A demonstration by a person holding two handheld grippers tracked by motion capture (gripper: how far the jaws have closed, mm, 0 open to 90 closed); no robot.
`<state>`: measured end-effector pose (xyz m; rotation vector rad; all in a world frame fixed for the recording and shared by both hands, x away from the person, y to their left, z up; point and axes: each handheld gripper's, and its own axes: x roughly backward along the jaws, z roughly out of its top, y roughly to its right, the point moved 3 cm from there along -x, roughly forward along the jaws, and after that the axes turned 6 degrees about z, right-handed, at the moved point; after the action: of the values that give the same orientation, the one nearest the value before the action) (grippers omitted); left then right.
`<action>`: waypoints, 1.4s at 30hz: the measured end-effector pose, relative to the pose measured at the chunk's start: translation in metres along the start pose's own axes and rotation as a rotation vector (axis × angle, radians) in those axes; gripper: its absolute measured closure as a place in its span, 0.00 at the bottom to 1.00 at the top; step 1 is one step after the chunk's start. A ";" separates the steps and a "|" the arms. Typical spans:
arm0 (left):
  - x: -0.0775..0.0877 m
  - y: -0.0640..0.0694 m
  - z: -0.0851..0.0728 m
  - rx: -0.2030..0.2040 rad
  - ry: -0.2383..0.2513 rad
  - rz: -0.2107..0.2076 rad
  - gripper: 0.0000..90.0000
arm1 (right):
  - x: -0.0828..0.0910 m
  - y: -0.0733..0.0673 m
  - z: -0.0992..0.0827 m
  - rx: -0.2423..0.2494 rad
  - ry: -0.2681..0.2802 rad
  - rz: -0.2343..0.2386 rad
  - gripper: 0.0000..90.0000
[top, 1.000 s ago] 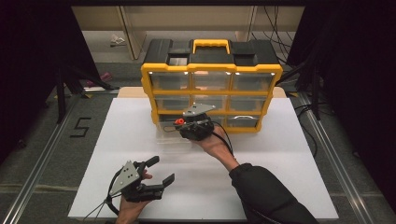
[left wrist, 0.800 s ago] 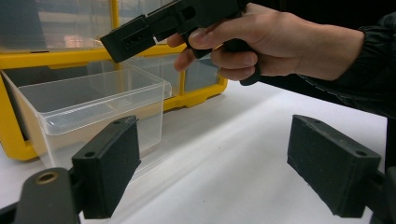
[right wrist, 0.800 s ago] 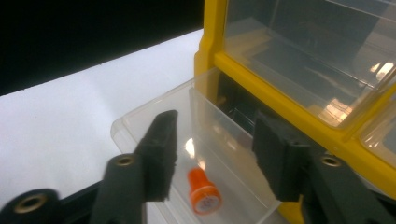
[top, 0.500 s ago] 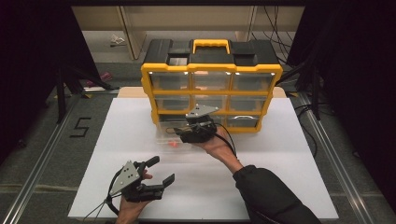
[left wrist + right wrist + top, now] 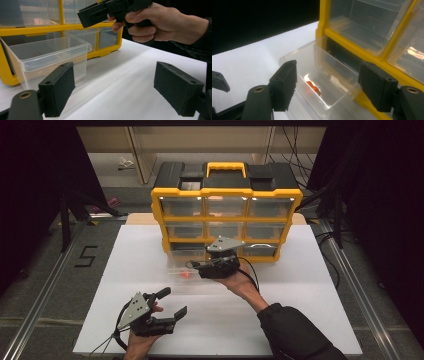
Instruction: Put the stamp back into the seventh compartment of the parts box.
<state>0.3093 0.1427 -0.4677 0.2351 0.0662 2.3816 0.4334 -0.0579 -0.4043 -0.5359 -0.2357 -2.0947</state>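
- Clear plastic drawer (image 5: 186, 266), high view: pulled out of the bottom-left slot of the yellow-and-black drawer organiser (image 5: 226, 210), which stands at the far edge of the white bench (image 5: 300, 285). A small orange-red object (image 5: 185, 275) lies in the drawer. The right gripper (image 5: 196, 266) is just beside the drawer's right side. The left gripper (image 5: 172, 302) is near the bench's near-left corner, jaws spread wide, holding nothing.
- Left gripper view: the left gripper's jaws stand wide apart and empty over bare bench; the drawer (image 5: 50, 57) juts out beyond the left jaw, and the person's hand (image 5: 160, 23) holds the right gripper above.
- Right gripper view: the right gripper (image 5: 327, 86) is wide open, gripping nothing, one jaw either side of the drawer's (image 5: 322, 82) front end; the orange-red object (image 5: 313, 88) rests on the drawer floor.
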 end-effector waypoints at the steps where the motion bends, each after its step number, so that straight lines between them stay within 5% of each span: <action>1: 0.000 0.000 0.000 -0.001 0.000 0.000 0.18 | 0.002 0.000 -0.001 -0.004 0.004 0.002 0.34; 42: 0.000 0.001 0.000 0.002 0.003 -0.001 0.18 | 0.069 -0.003 -0.034 -0.026 0.185 0.007 0.28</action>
<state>0.3091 0.1421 -0.4674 0.2324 0.0698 2.3806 0.3887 -0.1204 -0.4031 -0.3550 -0.1003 -2.1279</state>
